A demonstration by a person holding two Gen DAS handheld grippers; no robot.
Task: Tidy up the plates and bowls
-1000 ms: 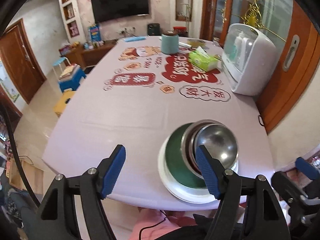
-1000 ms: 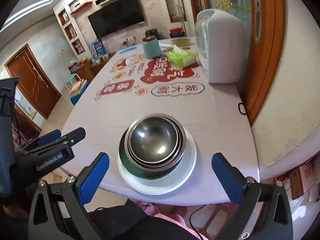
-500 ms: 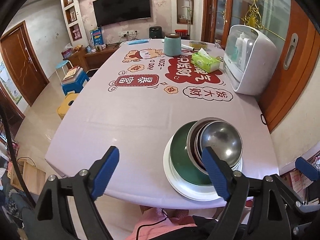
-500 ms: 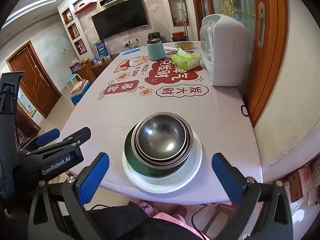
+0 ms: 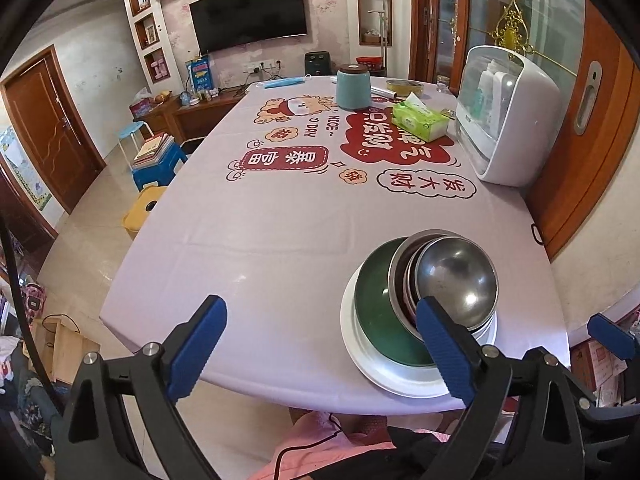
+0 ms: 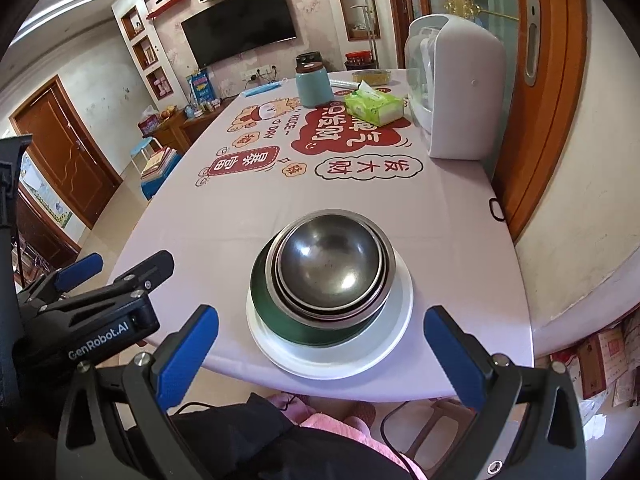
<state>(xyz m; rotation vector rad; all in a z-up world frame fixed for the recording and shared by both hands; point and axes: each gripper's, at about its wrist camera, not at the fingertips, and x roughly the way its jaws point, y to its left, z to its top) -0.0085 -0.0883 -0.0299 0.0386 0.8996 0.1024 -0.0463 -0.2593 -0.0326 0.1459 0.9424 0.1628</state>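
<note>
Near the table's front edge a white plate (image 6: pixel 394 322) (image 5: pixel 374 364) carries a green bowl (image 6: pixel 280 322) (image 5: pixel 372 300). Nested steel bowls (image 6: pixel 330 262) (image 5: pixel 456 276) sit inside the green one. My left gripper (image 5: pixel 320 342) hovers over the near edge, left of the stack; its jaws are opening and nothing is between them. Its right blue fingertip (image 5: pixel 440 340) overlaps the stack's left side in the picture. My right gripper (image 6: pixel 320 350) stands open, wide, just in front of the stack, empty. The left gripper's body (image 6: pixel 92 300) shows at the left of the right wrist view.
The pink printed tablecloth (image 5: pixel 280 208) covers the table. At the far end stand a teal canister (image 5: pixel 352 86), a green tissue pack (image 5: pixel 420 120) and a white appliance (image 5: pixel 504 116) by the orange door. Stools (image 5: pixel 158 160) and a yellow box stand on the floor, left.
The left gripper's jaws have spread wider. Both views have drawn back slightly from the stack, which has stayed in place.
</note>
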